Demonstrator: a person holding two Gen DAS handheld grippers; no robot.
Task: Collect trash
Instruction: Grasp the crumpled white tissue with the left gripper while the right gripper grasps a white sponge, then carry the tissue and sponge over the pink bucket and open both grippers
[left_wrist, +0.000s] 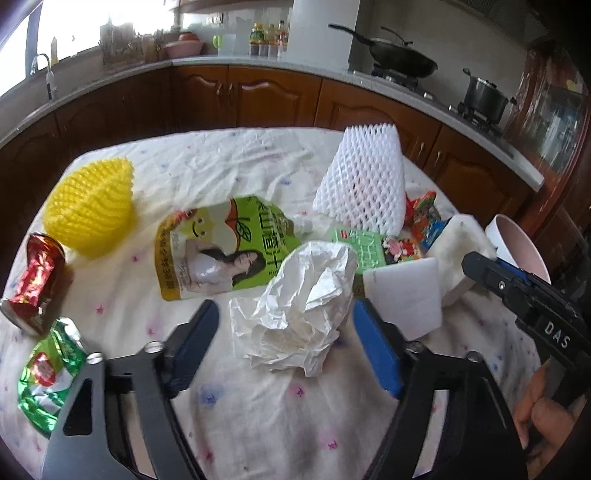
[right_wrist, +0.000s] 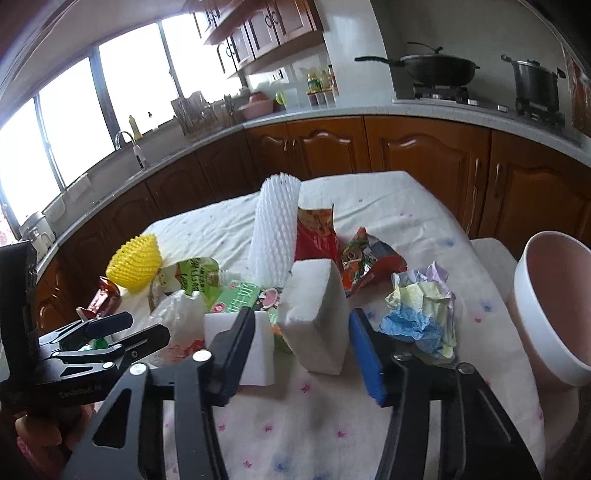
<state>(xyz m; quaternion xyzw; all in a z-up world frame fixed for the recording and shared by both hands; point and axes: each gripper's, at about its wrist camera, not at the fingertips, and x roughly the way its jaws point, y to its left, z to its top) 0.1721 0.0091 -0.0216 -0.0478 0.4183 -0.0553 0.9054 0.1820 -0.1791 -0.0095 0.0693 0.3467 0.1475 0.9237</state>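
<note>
Trash lies on a table with a white flowered cloth (left_wrist: 258, 424). In the left wrist view my left gripper (left_wrist: 286, 314) is open, its jaws either side of a crumpled white paper wad (left_wrist: 306, 302). In the right wrist view my right gripper (right_wrist: 301, 321) is open around an upright white foam block (right_wrist: 314, 314); the left gripper (right_wrist: 147, 328) shows at left. A pink-and-white bin (right_wrist: 554, 306) stands at right. Other trash: green drink pouch (left_wrist: 221, 251), yellow foam net (left_wrist: 92, 206), white foam net (left_wrist: 362, 181), crushed red can (left_wrist: 33, 284), green wrapper (left_wrist: 48, 376), coloured crumpled paper (right_wrist: 421, 306).
A flat white foam slab (left_wrist: 406, 295) and a green box (left_wrist: 362, 251) lie by the wad. Red snack wrappers (right_wrist: 332, 243) lie behind the block. Brown kitchen cabinets (right_wrist: 406, 147) with a wok (right_wrist: 439, 66) and pot (right_wrist: 535, 81) ring the table.
</note>
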